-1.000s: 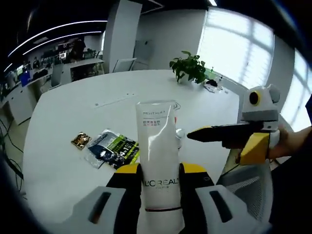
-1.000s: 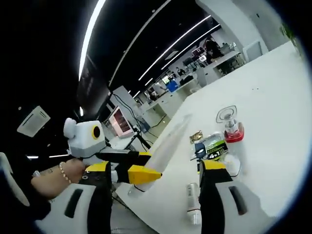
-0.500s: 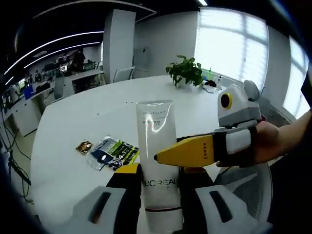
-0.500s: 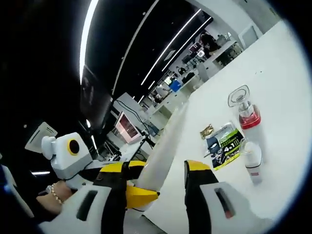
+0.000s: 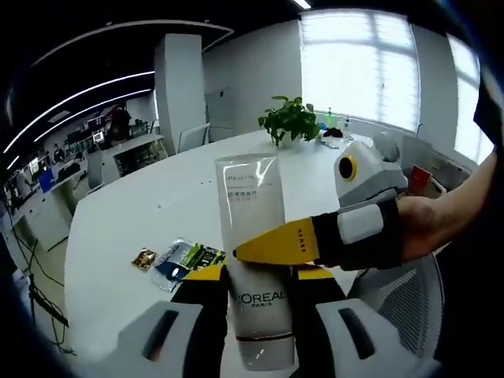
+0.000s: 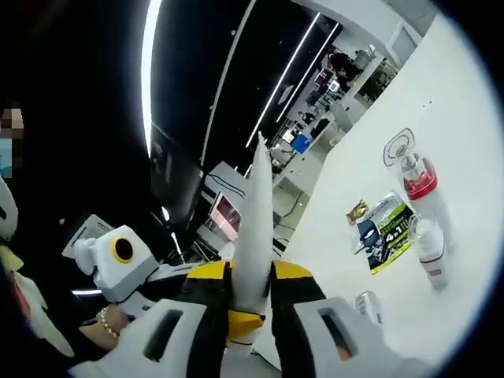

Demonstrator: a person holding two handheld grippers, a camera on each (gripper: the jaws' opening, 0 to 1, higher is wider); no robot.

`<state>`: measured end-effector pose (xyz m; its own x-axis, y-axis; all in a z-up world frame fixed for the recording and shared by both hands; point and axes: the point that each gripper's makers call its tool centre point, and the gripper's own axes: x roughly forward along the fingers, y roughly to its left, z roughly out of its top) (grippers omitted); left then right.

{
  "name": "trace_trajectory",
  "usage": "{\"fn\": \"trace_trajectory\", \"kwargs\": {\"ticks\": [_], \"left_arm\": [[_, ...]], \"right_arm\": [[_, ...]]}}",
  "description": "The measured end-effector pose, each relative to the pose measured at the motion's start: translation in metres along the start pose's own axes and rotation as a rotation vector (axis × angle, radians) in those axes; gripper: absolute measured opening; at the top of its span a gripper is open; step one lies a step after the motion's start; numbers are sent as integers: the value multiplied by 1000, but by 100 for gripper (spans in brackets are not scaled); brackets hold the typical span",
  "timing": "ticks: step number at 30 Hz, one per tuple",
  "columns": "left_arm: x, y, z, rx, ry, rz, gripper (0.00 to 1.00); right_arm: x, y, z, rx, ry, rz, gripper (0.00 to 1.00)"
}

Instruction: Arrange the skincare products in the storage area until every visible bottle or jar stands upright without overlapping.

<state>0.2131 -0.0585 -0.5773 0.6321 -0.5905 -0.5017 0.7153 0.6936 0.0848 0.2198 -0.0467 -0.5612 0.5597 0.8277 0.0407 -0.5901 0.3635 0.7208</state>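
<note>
I am holding the tube (image 5: 253, 260) up off the table (image 5: 118, 228), my left gripper (image 5: 256, 303) pinching its lower end and my right gripper (image 6: 250, 303) pinching its thin edge. I judge the arranging barely underway: this tube needs standing. On the table, a red-banded bottle (image 6: 417, 179) and a white bottle (image 6: 430, 250) are lying beside sachets (image 6: 386, 230), crowding the spot.

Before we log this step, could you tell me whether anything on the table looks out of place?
Yes: a small white bottle and a silver can lie on their sides on the white table, not upright like the red-banded bottle.
</note>
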Motion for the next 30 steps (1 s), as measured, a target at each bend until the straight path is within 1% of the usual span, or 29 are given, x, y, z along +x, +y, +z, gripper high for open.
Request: {"fn": "trace_trajectory", "kwargs": {"ticks": [1,2,3,4,5,6,7,9,10,12,13,14,15,16,18,19,20,21,22,23,24,26,27,28,29,30], "left_arm": [[0,-1,0,14,-7,-5,28],[0,-2,-1,13,-7,-5,28],[-1,-1,-2,13,-5,-2,29],[-1,-1,-4,17,-1,-3,29],[-1,-1,-6,15,2,-5,29],[-1,-1,-9,3,5,-6,29],[-1,-1,-11,0,0,-7,30],[-2,-2,-13,-3,-22,-12,31],[-3,-3,-12,-24,-41,-15,31],[-5,-6,-13,-59,-60,-48,31],[-6,-6,-18,-88,-36,-66,32],[-8,-2,-19,-70,-41,-61,35],[-10,-1,-20,-70,-46,-69,36],[-13,-1,-21,-66,-48,-92,36],[-20,5,-24,-69,-42,-99,35],[-24,4,-27,-61,-20,-138,36],[-26,8,-27,-55,-18,-141,38],[-28,10,-27,-42,-12,-150,39],[-32,13,-27,-17,-3,-165,40],[-33,10,-21,2,-1,-172,40],[-36,7,-17,27,4,-207,39],[-37,3,-9,41,-10,-248,38],[-38,-2,-1,54,-18,-271,39],[-37,-6,7,71,-42,-301,39],[-36,-10,11,86,-41,-325,39],[-35,-13,15,108,-46,-336,40]], "right_arm": [[1,3,-1,3,-1,3,20],[3,-1,-1,-6,-1,-11,20],[3,-2,-2,4,1,-12,19],[2,-5,-4,31,2,-14,19],[2,-7,-7,61,12,-33,18],[2,-7,-8,44,12,-33,17],[1,-8,-9,0,14,-40,17],[0,-8,-11,-28,39,-47,16],[0,-9,-11,-44,54,-43,16],[-2,-10,-12,-147,93,-28,15],[-4,-11,-15,-187,116,-27,15],[-5,-12,-16,-202,126,-31,15],[-7,-14,-16,-226,131,-31,15],[-9,-15,-18,-247,142,-20,15],[-14,-18,-19,-261,149,-14,15],[-15,-18,-19,-270,152,-9,15],[-18,-20,-20,-307,172,15,15],[-20,-21,-21,-322,182,17,15],[-22,-19,-24,-364,209,42,15],[-23,-18,-26,-391,230,60,15],[-24,-18,-27,-440,254,74,15],[-26,-14,-31,-496,294,113,15],[-25,-12,-33,-533,320,134,15],[-26,-10,-35,-561,342,157,15],[-26,-9,-38,-602,370,175,15],[-26,-6,-40,-632,391,199,15]]}}
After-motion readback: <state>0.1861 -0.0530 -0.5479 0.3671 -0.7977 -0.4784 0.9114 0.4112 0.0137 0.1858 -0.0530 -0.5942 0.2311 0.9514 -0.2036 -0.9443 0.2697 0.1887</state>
